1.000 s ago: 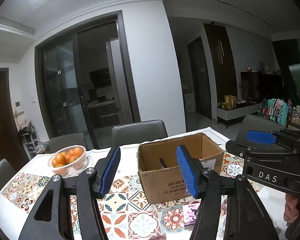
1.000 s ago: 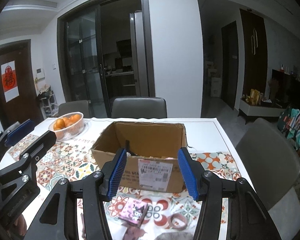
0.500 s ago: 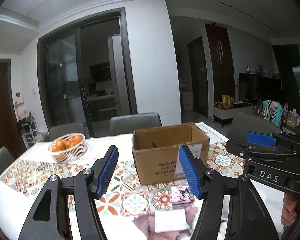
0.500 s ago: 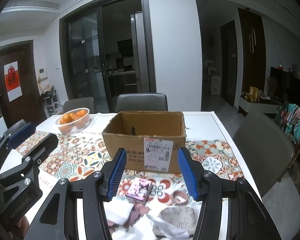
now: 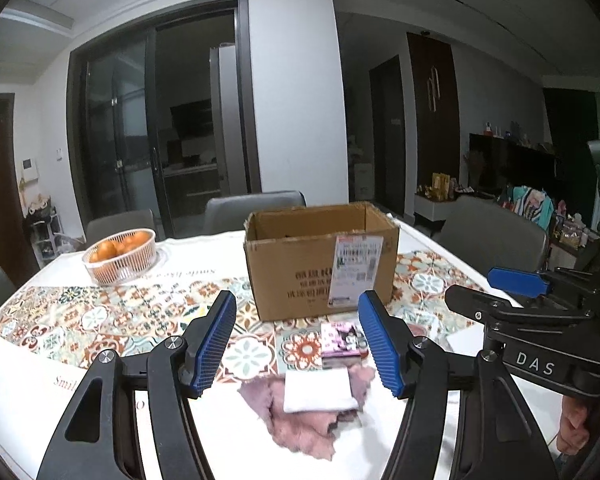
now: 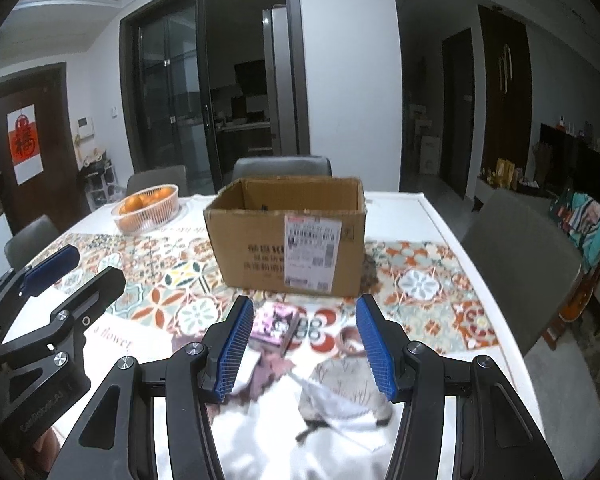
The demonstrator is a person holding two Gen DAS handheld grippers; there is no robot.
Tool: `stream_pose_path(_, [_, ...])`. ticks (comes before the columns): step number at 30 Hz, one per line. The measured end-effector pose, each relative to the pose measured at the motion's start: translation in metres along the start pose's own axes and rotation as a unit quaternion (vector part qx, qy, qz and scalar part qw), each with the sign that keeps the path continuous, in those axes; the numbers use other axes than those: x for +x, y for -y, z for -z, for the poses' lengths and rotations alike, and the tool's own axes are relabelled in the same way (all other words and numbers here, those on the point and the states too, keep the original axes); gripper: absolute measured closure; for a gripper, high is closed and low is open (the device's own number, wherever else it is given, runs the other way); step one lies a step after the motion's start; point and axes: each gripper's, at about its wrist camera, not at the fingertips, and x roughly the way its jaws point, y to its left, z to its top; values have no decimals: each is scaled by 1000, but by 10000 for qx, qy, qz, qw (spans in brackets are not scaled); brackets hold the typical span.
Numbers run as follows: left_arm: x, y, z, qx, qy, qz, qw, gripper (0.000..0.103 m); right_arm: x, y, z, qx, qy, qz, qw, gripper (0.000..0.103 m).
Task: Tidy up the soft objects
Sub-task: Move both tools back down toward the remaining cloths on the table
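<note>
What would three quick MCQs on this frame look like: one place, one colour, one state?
1. Where is the basket of oranges relative to the cardboard box in the right wrist view?
A. left of it
B. inside it
C. right of it

2. What colour are the gripper pads?
A. red
B. blue
C. white

3. What is the state of the left gripper and the right gripper?
A. both shut on cloth
B. one open, one shut
C. both open and holding nothing

Answers: 1 A, the basket sits on the table left of the box. 2 B, the ribbed pads are blue. 3 C, the jaws stand wide apart above the pink cloth and the grey pouch.
</note>
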Motion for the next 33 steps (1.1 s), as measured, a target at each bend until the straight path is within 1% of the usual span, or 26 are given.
stream_pose_path(11, [16,10,42,-110,-592,175,9980,38,15,1,40,-126,-464,66,9988,48])
stream_pose_path(14, [19,12,50,-120,-690,173,9974,36,22,3,50,-113,-627,66,9979,48])
stream_pose_path(19, [28,18,61,20,-779,158,9968,34,33,7,64,-161,-787,103,9967,48])
stream_pose_path(27, [53,16,74,23,-1129,225,9933,34,58,8,77,-299,-962,86,9949,48])
stream_pose_path(33, [71,15,82,27,-1318,211,9910,31,75,11,80,-294,-1085,72,9936,48])
